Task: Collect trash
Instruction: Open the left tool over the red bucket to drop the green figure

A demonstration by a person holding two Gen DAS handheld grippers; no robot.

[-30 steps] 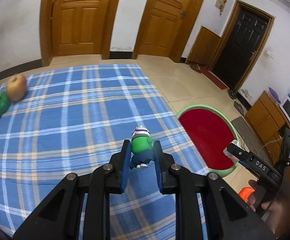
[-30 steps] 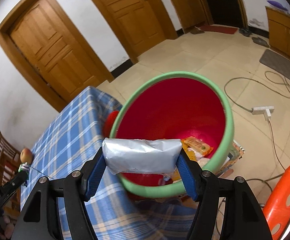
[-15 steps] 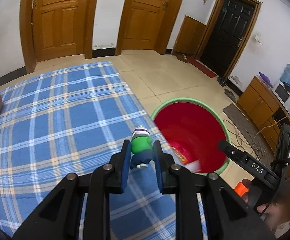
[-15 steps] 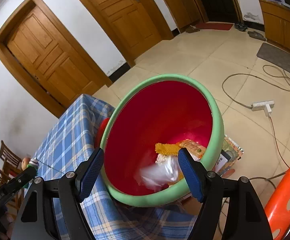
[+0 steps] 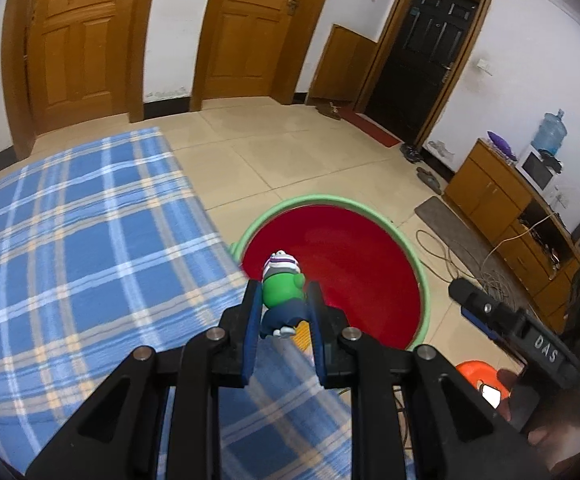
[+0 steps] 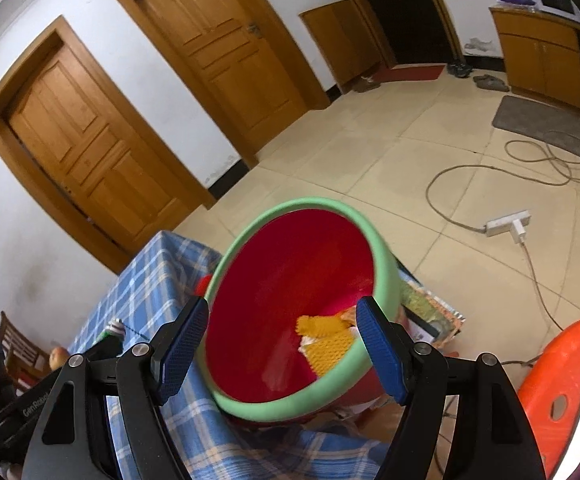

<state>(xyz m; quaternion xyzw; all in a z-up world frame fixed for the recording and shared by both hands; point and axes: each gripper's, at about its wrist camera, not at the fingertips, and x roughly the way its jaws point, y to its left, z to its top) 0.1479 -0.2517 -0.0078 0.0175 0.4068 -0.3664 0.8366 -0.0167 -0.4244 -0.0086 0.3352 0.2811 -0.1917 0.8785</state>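
My left gripper (image 5: 283, 300) is shut on a small green toy figure (image 5: 281, 289) with a striped cap and holds it over the near rim of the red bin with a green rim (image 5: 423, 280). My right gripper (image 6: 282, 334) is open and empty above the same bin (image 6: 385, 276), which stands on the floor beside the table. Yellow and orange wrappers (image 6: 323, 342) lie inside the bin. The right gripper also shows in the left wrist view (image 5: 461, 294).
The table with the blue plaid cloth (image 5: 70, 240) fills the left. An orange plastic stool (image 6: 557, 380) stands right of the bin. A power strip and cables (image 6: 507, 226) lie on the tiled floor. An apple (image 6: 58, 358) rests on the table's far side.
My right gripper opened and dropped the silver packet into the bin. My left gripper has carried the green toy figure rightwards from above the table to over the bin's rim.
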